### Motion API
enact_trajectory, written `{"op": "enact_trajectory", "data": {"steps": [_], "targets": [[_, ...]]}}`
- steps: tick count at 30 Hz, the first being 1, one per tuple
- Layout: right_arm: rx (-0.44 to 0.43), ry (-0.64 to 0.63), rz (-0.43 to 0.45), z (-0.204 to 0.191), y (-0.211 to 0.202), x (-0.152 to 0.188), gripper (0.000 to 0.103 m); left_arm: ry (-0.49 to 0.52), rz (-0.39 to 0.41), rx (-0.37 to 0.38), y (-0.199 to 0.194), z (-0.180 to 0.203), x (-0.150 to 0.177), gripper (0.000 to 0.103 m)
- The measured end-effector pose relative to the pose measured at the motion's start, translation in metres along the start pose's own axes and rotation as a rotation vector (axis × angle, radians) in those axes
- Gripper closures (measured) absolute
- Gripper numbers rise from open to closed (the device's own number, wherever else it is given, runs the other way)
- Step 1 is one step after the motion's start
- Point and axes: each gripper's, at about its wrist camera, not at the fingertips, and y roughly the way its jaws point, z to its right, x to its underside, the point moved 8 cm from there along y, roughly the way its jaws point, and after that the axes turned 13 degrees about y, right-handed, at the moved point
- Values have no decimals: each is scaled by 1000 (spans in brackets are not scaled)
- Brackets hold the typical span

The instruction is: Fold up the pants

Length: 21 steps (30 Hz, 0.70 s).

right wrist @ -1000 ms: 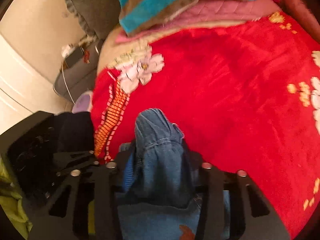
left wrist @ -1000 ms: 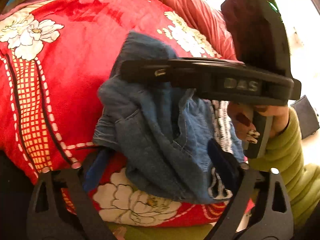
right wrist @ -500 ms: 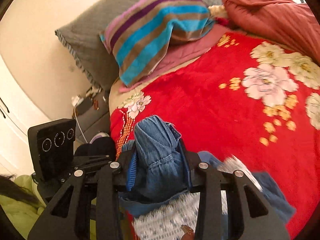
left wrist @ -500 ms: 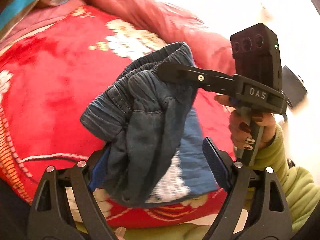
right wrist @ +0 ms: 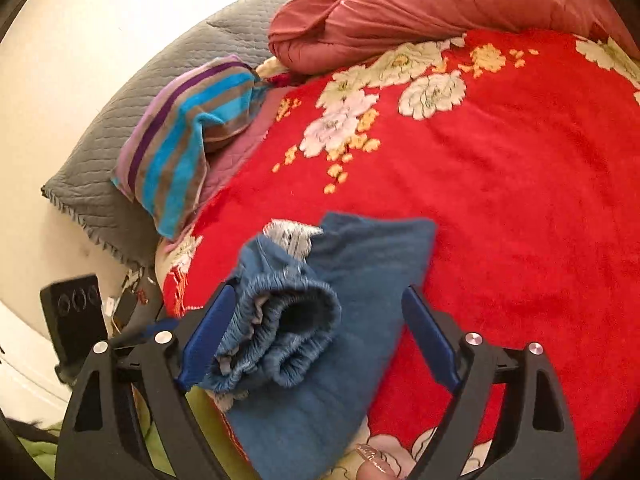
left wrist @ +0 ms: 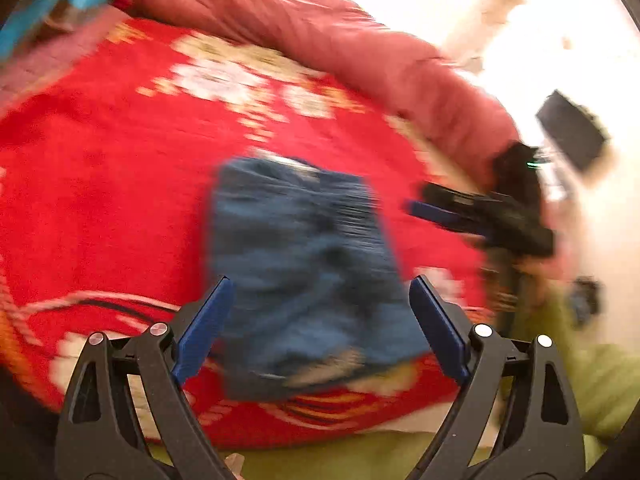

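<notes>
STEP: release folded pants point(right wrist: 320, 320) onto red blanket point(right wrist: 520, 208) | RIGHT: right gripper point(right wrist: 316, 332) jaws had just been opening, wide, waistband between, unclamped | LEFT: left gripper point(left wrist: 320, 324) wide, empty | ADVICE: withdraw straight back from pants, pads clear of waistband.

My left view is smeared with motion blur, the red blanket point(left wrist: 100, 200) streaky, and the upper right burns out to white glare. My right view is sharp and evenly bright with soft shadows. Both bend hard at the rim, dark in the corners.
</notes>
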Motion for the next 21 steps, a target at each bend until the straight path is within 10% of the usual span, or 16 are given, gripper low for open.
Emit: {"op": "enact_trajectory", "data": {"steps": [8,9,10,13,21], "targets": [[57,-31,-94,-13,43,16,6,147,-104,-149,33,-7,5,44],[56,-48,-132,-16,54,23,10,159,-122,-137,36,-2,10,48],[49,-68,-159,-19,60,30,46,172,-128,-133,36,2,14,48],[64,-127,-146,-27,56,36,66,194,-122,-111,36,11,17,47],[201,-166,-71,-5,31,33,56,201,-145,-68,43,21,28,35]]}}
